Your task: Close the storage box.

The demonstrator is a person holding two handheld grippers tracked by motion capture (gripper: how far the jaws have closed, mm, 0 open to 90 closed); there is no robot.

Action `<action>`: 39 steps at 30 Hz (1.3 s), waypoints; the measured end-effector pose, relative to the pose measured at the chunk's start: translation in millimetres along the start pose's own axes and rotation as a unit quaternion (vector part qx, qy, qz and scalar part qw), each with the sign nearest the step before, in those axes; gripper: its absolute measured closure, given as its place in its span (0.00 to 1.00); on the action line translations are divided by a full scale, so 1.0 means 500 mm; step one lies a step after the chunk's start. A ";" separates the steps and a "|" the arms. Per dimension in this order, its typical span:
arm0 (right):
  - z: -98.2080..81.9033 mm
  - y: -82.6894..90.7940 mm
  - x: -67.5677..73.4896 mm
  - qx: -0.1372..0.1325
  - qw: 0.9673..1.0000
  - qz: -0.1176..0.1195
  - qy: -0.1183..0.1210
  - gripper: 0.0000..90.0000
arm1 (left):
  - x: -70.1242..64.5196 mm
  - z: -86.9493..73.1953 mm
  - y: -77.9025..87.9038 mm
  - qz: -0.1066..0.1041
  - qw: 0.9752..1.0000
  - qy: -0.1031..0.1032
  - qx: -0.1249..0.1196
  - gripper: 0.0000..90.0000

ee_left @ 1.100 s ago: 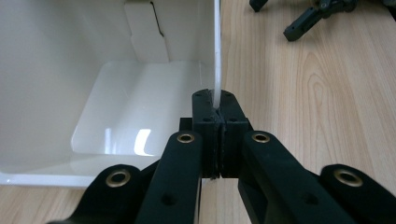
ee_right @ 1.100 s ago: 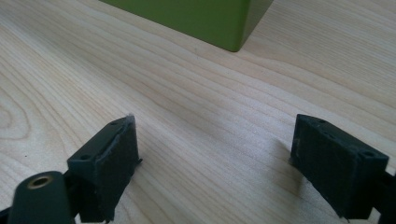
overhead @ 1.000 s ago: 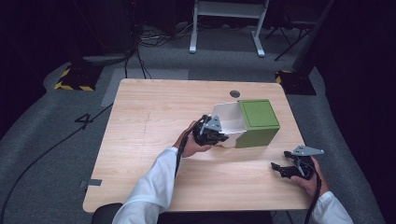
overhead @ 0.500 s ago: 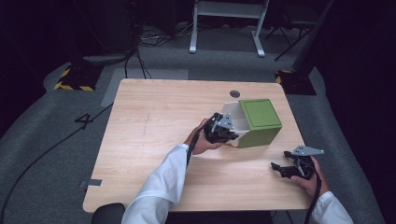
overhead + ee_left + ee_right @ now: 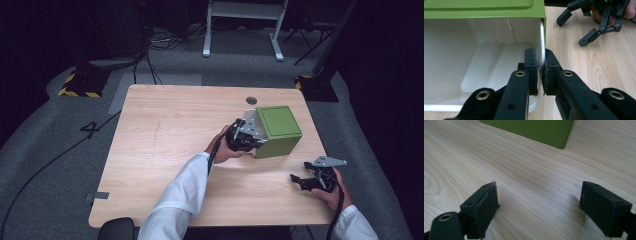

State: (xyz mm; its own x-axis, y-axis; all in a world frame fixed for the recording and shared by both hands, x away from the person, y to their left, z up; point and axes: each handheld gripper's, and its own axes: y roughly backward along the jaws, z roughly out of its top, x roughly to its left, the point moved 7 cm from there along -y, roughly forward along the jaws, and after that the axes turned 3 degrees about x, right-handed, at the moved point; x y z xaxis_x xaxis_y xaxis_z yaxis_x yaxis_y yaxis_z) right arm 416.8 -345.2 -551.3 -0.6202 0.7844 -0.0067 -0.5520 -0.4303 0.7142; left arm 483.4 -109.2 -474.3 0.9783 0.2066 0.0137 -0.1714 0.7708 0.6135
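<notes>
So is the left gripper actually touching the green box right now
Touching. In the left gripper view, the left gripper has its jaws closed on the white side wall of the green box, one inside and one outside, pads pressed against it.

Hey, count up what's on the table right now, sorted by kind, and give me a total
Green box with white inside, lying on its side, one wall clamped by the left gripper: 1
Handheld grippers, the left one and the right gripper, jaws open near the table's edge: 2
Total: 3
</notes>
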 end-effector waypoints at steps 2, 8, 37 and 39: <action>0.000 0.000 0.000 0.000 1.000 0.000 0.000 0.17 | 0.001 0.000 -0.001 -0.001 1.000 0.001 -0.001 0.90; 0.000 0.000 0.000 0.000 1.000 0.000 0.000 0.17 | 0.006 -0.002 0.007 0.016 1.000 0.001 0.009 0.72; -0.001 0.001 0.000 0.000 1.000 0.001 0.002 0.17 | 0.023 -0.032 0.097 0.123 0.990 0.005 0.068 0.19; -0.001 0.001 0.000 0.000 1.000 0.001 0.002 0.17 | 0.022 -0.034 0.105 0.129 0.989 -0.002 0.071 0.19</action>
State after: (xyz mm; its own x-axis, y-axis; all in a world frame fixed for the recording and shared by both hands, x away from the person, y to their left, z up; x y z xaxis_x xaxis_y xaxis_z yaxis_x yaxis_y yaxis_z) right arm 416.4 -345.4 -551.4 -0.6237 0.7816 -0.0073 -0.5505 -0.4326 0.7140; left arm 483.3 -56.1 -455.5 0.9044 0.3827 0.1884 -0.3984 0.6003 0.6935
